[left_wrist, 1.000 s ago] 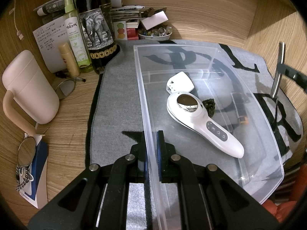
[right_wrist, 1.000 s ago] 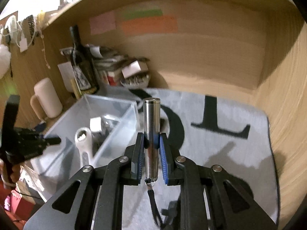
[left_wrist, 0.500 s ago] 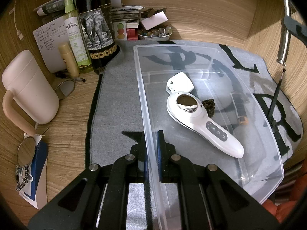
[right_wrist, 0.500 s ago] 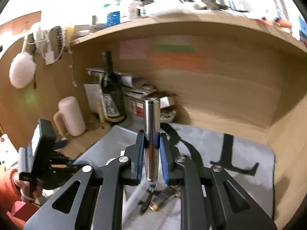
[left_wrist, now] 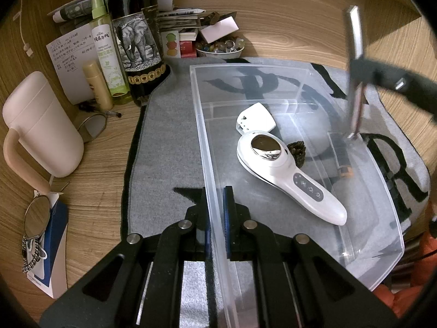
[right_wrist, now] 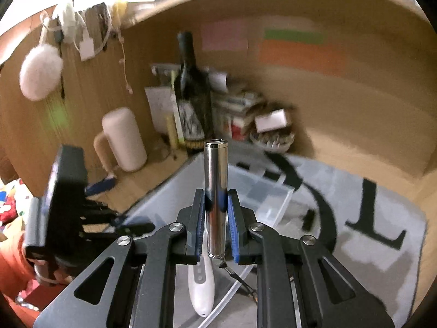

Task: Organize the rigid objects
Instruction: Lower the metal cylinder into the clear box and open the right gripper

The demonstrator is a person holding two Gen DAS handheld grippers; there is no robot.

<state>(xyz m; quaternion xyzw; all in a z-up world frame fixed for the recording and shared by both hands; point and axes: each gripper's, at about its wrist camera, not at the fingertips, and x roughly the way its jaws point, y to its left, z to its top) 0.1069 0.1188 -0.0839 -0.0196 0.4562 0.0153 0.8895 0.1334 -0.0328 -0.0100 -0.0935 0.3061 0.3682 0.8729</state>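
Note:
A clear plastic bin (left_wrist: 306, 67) sits on a grey mat. My left gripper (left_wrist: 215, 216) is shut on its near left wall. In the bin lie a white handheld device (left_wrist: 284, 176), a white clip-like piece (left_wrist: 256, 117), a small dark cone (left_wrist: 296, 150) and a dark tube with an orange end (left_wrist: 342, 158). My right gripper (right_wrist: 215, 218) is shut on a silver metal cylinder (right_wrist: 215, 180), held upright over the bin's right side; it also shows in the left wrist view (left_wrist: 355, 63). A short cord hangs from the cylinder's lower end.
A dark wine bottle (left_wrist: 136, 35), green spray bottle (left_wrist: 106, 46), small yellow tube (left_wrist: 97, 84), papers and a bowl of trinkets (left_wrist: 220, 47) crowd the back left. A pink mug (left_wrist: 35, 125) and a round mirror (left_wrist: 37, 213) stand left. Wooden walls enclose the desk.
My right gripper has carried the silver cylinder from the right edge over the bin's right side and lower. The left gripper and the bin have not moved.

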